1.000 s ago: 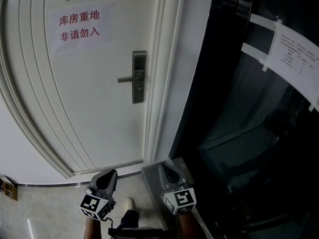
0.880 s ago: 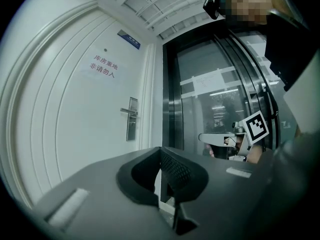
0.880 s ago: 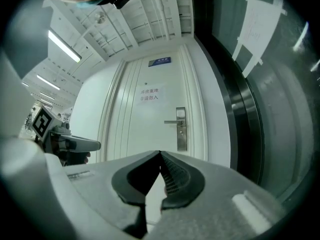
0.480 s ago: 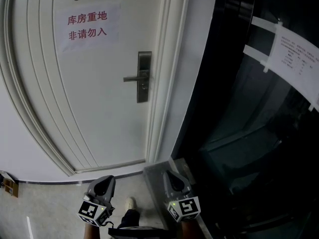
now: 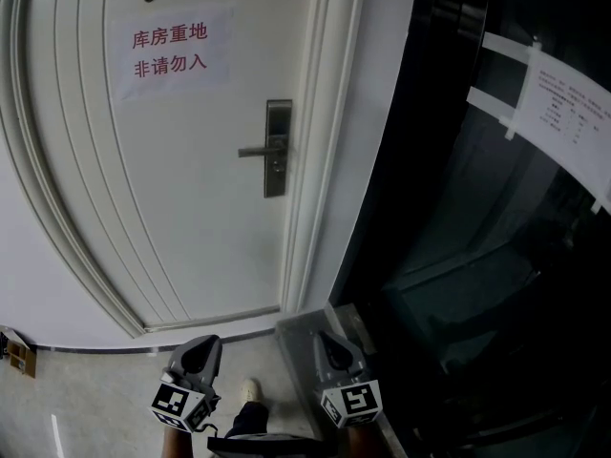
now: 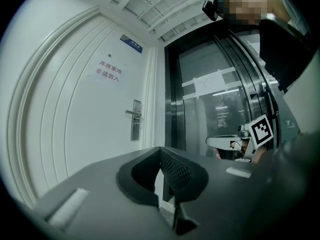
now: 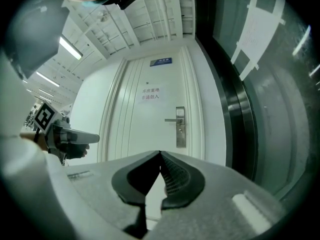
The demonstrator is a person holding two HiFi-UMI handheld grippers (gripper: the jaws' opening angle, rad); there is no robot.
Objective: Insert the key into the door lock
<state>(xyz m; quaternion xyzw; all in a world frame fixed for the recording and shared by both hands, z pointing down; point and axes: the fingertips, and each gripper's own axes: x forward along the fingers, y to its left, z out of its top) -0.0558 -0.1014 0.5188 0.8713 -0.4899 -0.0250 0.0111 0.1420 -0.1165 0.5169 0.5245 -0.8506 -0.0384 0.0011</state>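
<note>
The white door (image 5: pixel 191 208) carries a grey lock plate (image 5: pixel 278 148) with a lever handle (image 5: pixel 254 151), which also shows as the lock plate (image 6: pixel 135 120) and the lock plate (image 7: pixel 180 126). Both grippers are held low, well short of the door and pointing towards it. My left gripper (image 5: pixel 202 344) (image 6: pixel 160 150) has its jaws together with nothing seen between them. My right gripper (image 5: pixel 327 337) (image 7: pixel 160 153) is also shut. No key shows in any view.
A paper sign (image 5: pixel 170 51) with red lettering is stuck high on the door. To the right stands a dark glass wall (image 5: pixel 496 256) with a taped notice (image 5: pixel 563 113). A shoe (image 5: pixel 248 389) is on the tiled floor, and a small box (image 5: pixel 14 356) lies at far left.
Over the second, both grippers dropped slightly lower in the head view and the door lock shifted a little right. Nothing has moved in the last half second.
</note>
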